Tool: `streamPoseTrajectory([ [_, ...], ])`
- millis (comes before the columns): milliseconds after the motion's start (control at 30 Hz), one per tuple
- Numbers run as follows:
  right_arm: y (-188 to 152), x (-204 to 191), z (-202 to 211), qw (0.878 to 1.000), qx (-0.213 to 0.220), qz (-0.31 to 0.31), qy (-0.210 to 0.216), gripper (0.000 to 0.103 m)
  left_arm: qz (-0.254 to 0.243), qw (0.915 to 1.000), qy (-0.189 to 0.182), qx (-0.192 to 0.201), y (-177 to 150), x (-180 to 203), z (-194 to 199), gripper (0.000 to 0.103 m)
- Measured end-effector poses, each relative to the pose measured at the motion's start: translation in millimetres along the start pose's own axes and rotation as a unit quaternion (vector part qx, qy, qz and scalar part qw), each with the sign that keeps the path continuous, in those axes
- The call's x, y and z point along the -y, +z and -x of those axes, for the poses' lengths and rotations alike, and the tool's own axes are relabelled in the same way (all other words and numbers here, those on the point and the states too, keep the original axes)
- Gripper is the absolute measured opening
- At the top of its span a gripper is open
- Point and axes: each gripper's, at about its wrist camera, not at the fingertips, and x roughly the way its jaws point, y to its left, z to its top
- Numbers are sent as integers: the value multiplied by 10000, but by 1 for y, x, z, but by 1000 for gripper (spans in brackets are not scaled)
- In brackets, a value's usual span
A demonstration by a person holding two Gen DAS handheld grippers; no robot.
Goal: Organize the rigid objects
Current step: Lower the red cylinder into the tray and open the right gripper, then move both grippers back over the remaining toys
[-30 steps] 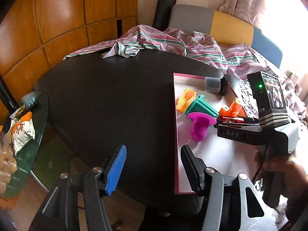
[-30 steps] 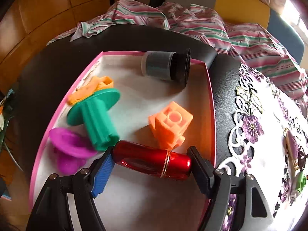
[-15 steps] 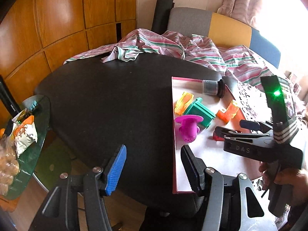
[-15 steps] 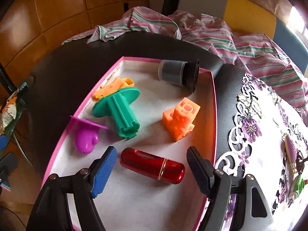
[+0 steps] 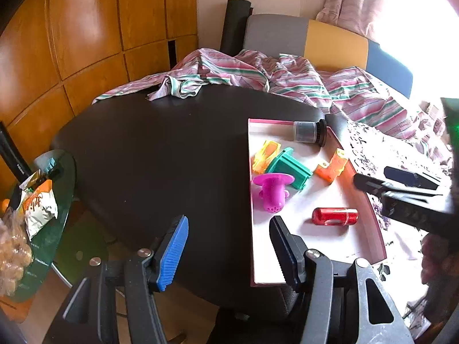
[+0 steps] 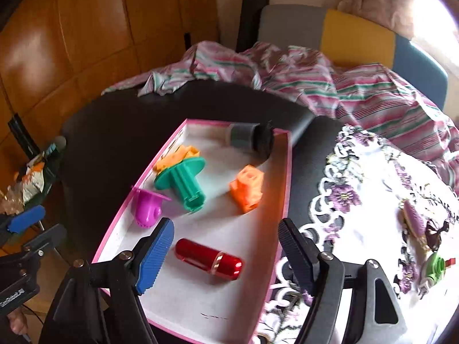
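A pink-rimmed white tray (image 6: 198, 312) (image 5: 315, 246) lies on the black table. In it lie a red metallic tube (image 6: 208, 259) (image 5: 334, 216), a magenta cup (image 6: 147, 206) (image 5: 272, 192), a green flanged piece (image 6: 183, 182) (image 5: 289, 167), an orange block (image 6: 248, 187) (image 5: 331, 165), a yellow-orange piece (image 6: 175, 156) (image 5: 265, 154) and a grey-black cylinder (image 6: 249, 140) (image 5: 309, 132). My right gripper (image 6: 226, 255) is open and empty above the red tube, apart from it. My left gripper (image 5: 229, 246) is open and empty over the table's near edge, left of the tray.
A lace cloth (image 6: 367, 189) right of the tray carries small trinkets (image 6: 416, 220). Striped fabric (image 5: 258, 74) covers the table's far side, before a chair (image 5: 315, 37). A glass side table (image 5: 43, 218) with snack bags stands at the left. Wooden panels line the wall.
My right gripper let go of the red tube, which now lies in the tray, and drew back and up. The left gripper has barely moved.
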Motion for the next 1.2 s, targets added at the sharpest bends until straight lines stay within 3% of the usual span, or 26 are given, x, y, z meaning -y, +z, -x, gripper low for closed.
streamPoseTrajectory([
  [300,1,56,29,9978,112,-145,-636,76,-229,9997,-89,61,3,19,7,60],
  [667,-21,154,51,9863,59,-637,-1521,76,-601,9979,-256,34,6,53,7,60],
  [933,-51,228,53,9684,-4,-1155,-2210,76,-926,9947,-428,113,13,85,9,60],
  [1200,-77,289,71,9383,147,-2528,-2356,76,-1310,9892,-644,123,16,122,8,60],
])
